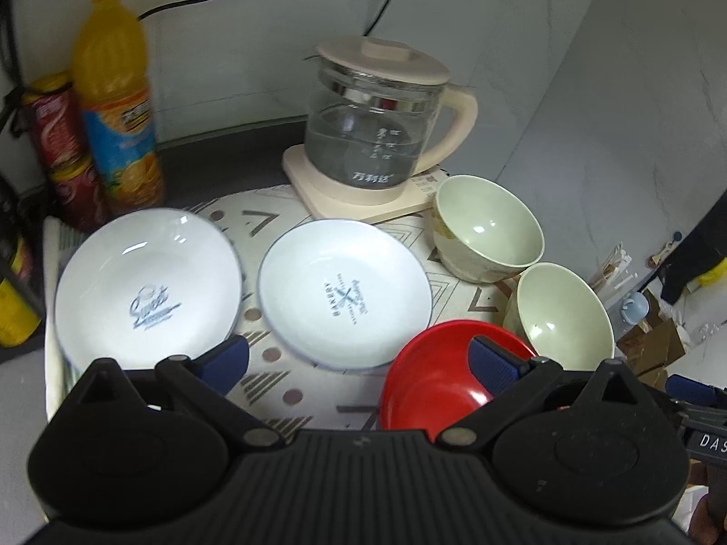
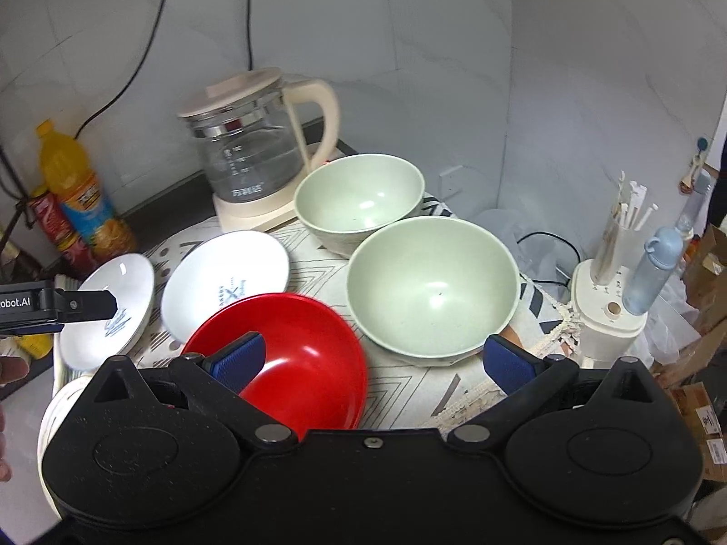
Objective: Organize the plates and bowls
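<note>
Over the patterned mat [image 2: 400, 390], both grippers — left [image 1: 359, 363], right [image 2: 372, 361] — spread apart, red bowl [image 2: 300, 354] at front edge.

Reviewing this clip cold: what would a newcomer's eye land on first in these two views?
Probably the red bowl, the one bright thing on the patterned mat, nearest both open grippers. Behind it to the right sit two pale green bowls, and to its left two white printed plates lie side by side. At the back stands a glass kettle, with an orange drink bottle far left.

Glossy red bowl [image 2: 291, 345], glazed white plates [image 1: 345, 293] — glass kettle [image 1: 372, 136], woven cloth mat [image 2: 409, 390].
</note>
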